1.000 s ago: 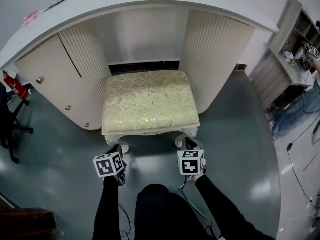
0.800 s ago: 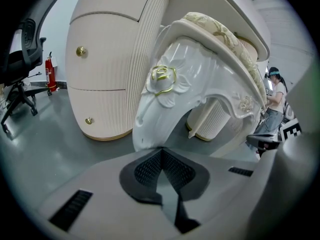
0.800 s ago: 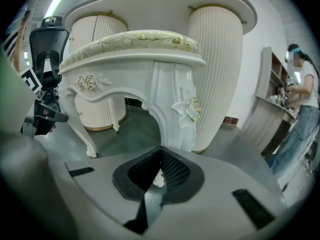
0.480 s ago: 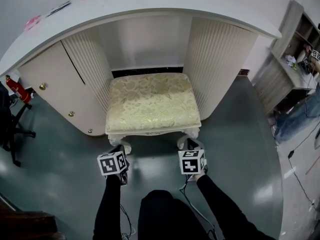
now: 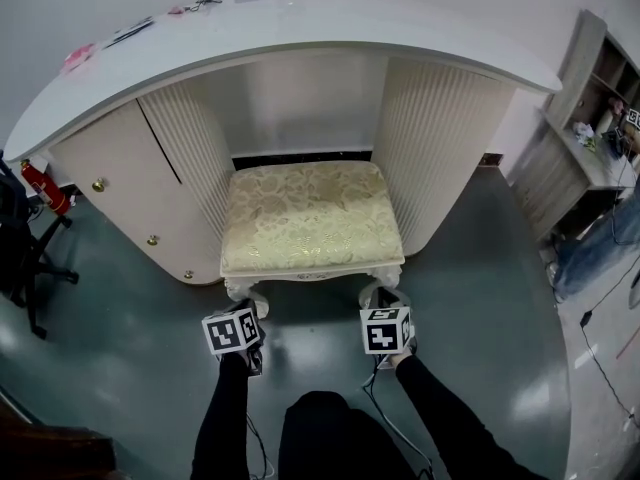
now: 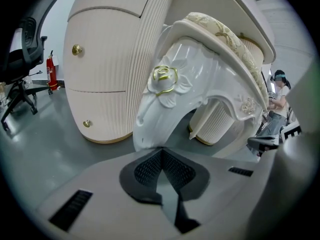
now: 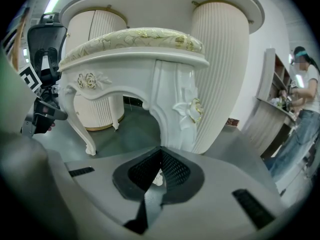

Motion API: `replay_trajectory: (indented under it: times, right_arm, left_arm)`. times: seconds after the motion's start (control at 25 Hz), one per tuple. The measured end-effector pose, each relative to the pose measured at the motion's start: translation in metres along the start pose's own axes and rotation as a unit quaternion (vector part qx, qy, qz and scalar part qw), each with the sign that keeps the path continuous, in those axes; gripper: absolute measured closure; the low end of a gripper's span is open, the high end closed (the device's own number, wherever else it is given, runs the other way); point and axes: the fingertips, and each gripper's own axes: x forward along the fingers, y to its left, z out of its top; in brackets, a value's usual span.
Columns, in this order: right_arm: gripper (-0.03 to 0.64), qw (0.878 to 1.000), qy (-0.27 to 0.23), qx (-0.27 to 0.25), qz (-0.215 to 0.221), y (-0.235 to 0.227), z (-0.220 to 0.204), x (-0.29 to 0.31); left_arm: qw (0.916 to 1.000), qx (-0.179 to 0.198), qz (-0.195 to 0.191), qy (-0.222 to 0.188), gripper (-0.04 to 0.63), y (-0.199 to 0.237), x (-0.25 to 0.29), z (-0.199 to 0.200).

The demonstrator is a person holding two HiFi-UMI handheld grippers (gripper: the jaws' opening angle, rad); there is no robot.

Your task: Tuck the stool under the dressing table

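Both grippers have their jaws together, holding nothing. The left gripper (image 6: 161, 151) has its tips butted against the stool's left front leg (image 6: 160, 104), and the right gripper (image 7: 161, 149) is pressed the same way on the right front leg (image 7: 172, 109). The scroll foot shows through the gap below the right gripper's pads.

The stool (image 5: 310, 218) sits straight ahead of them, largely inside the knee recess of the dressing table (image 5: 300, 28), with its front rail nearest the grippers.

The main risk I see is slipping. Closed tips on glossy, curved legs could skid off sideways or ride down toward the feet. An uneven shove would skew the seat, sending a corner into the fluted pedestal (image 5: 440, 138) beyond the right gripper or the knobbed cabinet (image 5: 110, 198) beyond the left one. Pushing low could also tip the stool or scuff the carving.

Further out on the left gripper's side are a fire extinguisher (image 5: 40, 188) and an office chair (image 5: 20, 258). Beyond the right gripper are shelving (image 5: 590, 118), floor cables (image 5: 600, 348) and a person (image 7: 300, 109). All of these are well apart from the stool, and nothing lies between it and the recess's back.
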Motion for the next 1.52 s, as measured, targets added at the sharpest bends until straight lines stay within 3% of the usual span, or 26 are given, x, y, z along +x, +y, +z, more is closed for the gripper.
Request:
replay_trajectory:
  times: [0.24,0.44,0.76,1.24,1.52]
  right_arm:
    - [0.612,1.000,-0.006,0.025,0.008,0.000,-0.003,-0.010]
    - [0.612,0.998,-0.036,0.044,0.034,0.001,-0.009,-0.031]
    - [0.612,0.995,-0.039,0.050,0.073,0.013,-0.030,-0.066]
    - [0.612,0.991,-0.056,0.048,0.109,0.027,-0.038,-0.106]
    - [0.612,0.990,-0.054,0.051,0.116,0.025,-0.041,-0.118]
  left_arm:
    - [0.9993,-0.022,-0.003,-0.029,0.588,0.000,-0.016,0.005]
    - [0.9988,0.002,-0.007,-0.049,0.588,-0.002,-0.044,-0.001]
    - [0.9977,0.035,-0.009,-0.058,0.588,-0.015,-0.081,-0.022]
    - [0.9954,0.057,-0.024,-0.073,0.588,-0.047,-0.118,-0.034]
    - [0.9956,0.048,-0.029,-0.075,0.588,-0.055,-0.128,-0.041]
